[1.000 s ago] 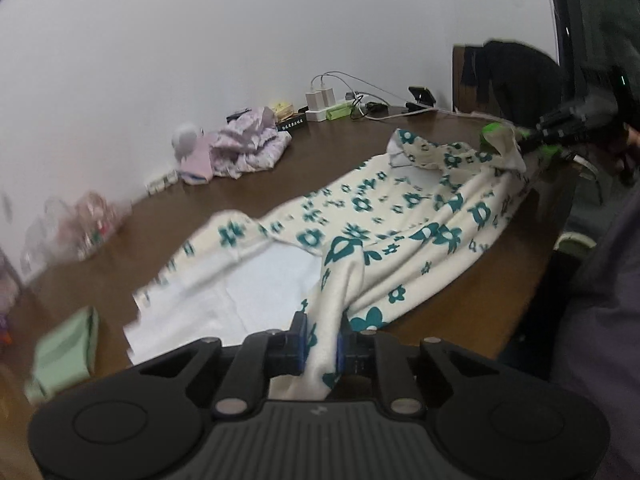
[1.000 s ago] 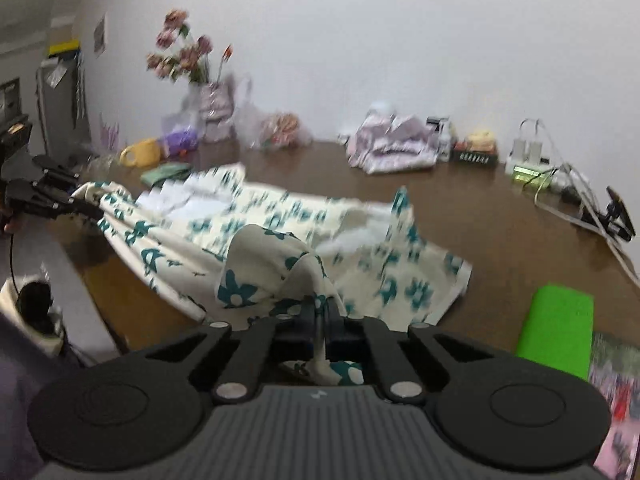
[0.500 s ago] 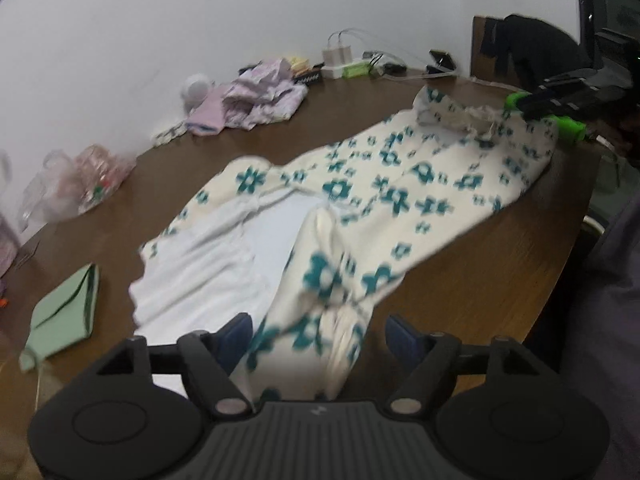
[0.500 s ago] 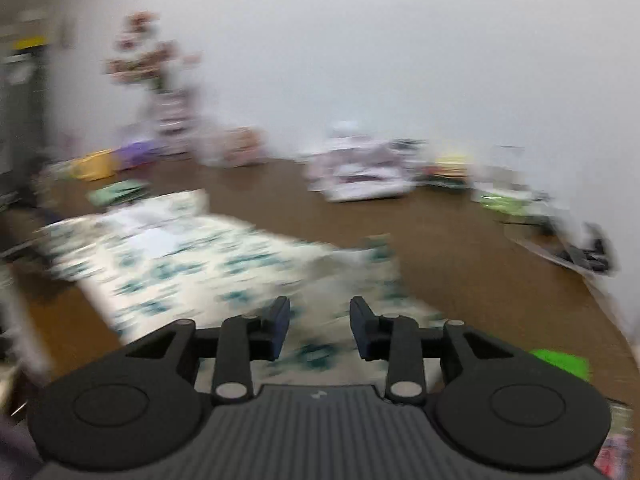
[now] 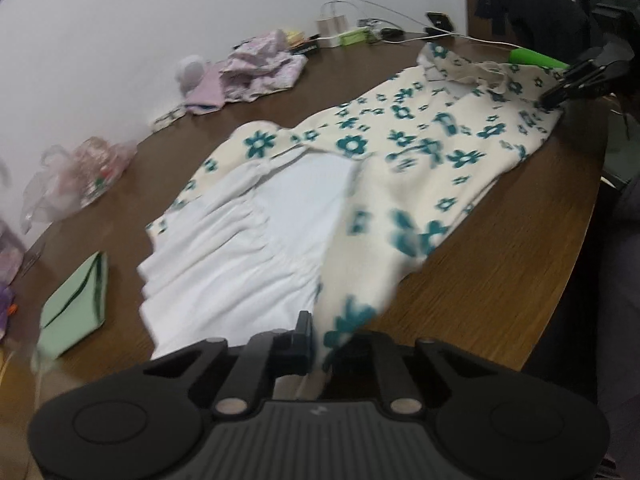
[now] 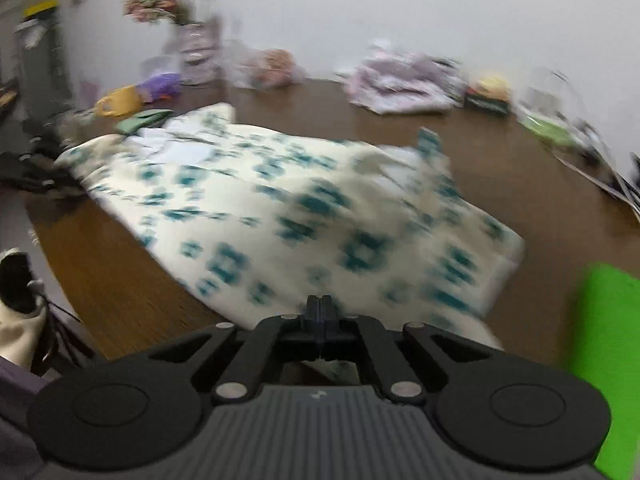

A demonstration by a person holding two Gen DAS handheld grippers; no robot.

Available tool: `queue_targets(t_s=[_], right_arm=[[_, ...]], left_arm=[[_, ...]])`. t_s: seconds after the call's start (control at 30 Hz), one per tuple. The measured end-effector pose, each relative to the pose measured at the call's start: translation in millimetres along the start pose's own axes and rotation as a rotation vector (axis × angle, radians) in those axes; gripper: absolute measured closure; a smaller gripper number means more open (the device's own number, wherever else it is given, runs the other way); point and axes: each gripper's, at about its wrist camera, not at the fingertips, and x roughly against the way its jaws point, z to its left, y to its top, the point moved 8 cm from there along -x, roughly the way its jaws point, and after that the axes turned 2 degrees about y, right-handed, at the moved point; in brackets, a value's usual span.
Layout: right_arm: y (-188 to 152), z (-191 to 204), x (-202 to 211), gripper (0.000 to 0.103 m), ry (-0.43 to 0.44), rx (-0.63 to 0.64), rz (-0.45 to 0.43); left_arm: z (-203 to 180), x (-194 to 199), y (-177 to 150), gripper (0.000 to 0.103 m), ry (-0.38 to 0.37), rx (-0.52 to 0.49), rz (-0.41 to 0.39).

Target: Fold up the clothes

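Note:
A cream garment with teal flowers (image 5: 420, 152) lies spread on the brown table (image 5: 500, 280), its white lining (image 5: 256, 248) showing at the near left. It also shows blurred in the right wrist view (image 6: 288, 208). My left gripper (image 5: 326, 340) has its fingers closing on the garment's near hem, with cloth between them. My right gripper (image 6: 320, 312) is shut with its fingertips together at the garment's near edge; I see no cloth in it. It also shows at the far right of the left wrist view (image 5: 576, 80).
A folded green cloth (image 5: 76, 304) lies left of the garment. Lilac clothes (image 5: 256, 68) and chargers (image 5: 340, 28) sit by the wall. A bright green object (image 6: 600, 352) lies at the right. A vase of flowers (image 6: 192, 40) and a yellow cup (image 6: 120, 100) stand far left.
Both grippers let go of the garment and it dropped flat on the table. The right gripper has since shut again, and the left has narrowed around the near hem.

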Motion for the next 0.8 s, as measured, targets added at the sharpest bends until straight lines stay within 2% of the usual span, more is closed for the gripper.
queue_targets(t_s=[0.03, 0.1, 0.13, 0.17, 0.2, 0.23, 0.27, 0.3, 0.43, 0.5, 0.57, 0.6, 0.63, 0.67, 0.7, 0.8], right_arm=[[-3, -8, 6, 0.103, -0.008, -0.033, 0.005], [4, -2, 16, 0.103, 0.008, -0.002, -0.046], [8, 2, 20, 0.101, 0.017, 0.017, -0.074], [12, 6, 25, 0.096, 0.026, 0.035, -0.101], [16, 16, 27, 0.092, 0.067, 0.069, -0.127], [19, 27, 29, 0.07, 0.113, 0.104, -0.152], [21, 37, 25, 0.048, 0.149, 0.133, -0.157], [21, 46, 19, 0.044, 0.17, 0.16, -0.151], [13, 68, -21, 0.046, 0.185, 0.238, -0.072], [10, 69, -29, 0.06, 0.166, 0.23, -0.063], [10, 65, -33, 0.096, 0.135, 0.212, -0.067], [11, 61, -34, 0.099, 0.135, 0.183, -0.059], [13, 57, -34, 0.099, 0.138, 0.151, -0.05], [13, 56, -34, 0.1, 0.135, 0.144, -0.039], [14, 56, -32, 0.1, 0.131, 0.14, -0.028], [10, 52, -26, 0.1, 0.141, 0.109, 0.008]], left_arm=[[0, 1, -2, 0.091, 0.012, 0.01, 0.002], [-2, 3, -2, 0.085, 0.039, 0.011, 0.005], [-4, 4, -1, 0.078, 0.051, 0.005, 0.007], [-8, 7, 0, 0.067, 0.057, -0.01, 0.008], [-10, 8, 2, 0.062, 0.06, -0.02, 0.002], [-12, 9, 4, 0.055, 0.061, -0.028, -0.006], [-15, 9, 6, 0.054, 0.062, -0.036, -0.008], [-17, 7, 7, 0.054, 0.06, -0.046, 0.0], [-26, 2, 10, 0.055, 0.057, -0.071, 0.006], [-28, 2, 13, 0.055, 0.052, -0.071, -0.014], [-26, 1, 15, 0.055, 0.058, -0.064, -0.028], [-23, 0, 15, 0.055, 0.06, -0.056, -0.028], [-20, -2, 15, 0.066, 0.06, -0.047, -0.025], [-17, -3, 14, 0.086, 0.052, -0.034, -0.018], [-15, -4, 11, 0.095, 0.039, -0.018, -0.009], [-11, -1, 4, 0.095, 0.004, 0.025, 0.007]])
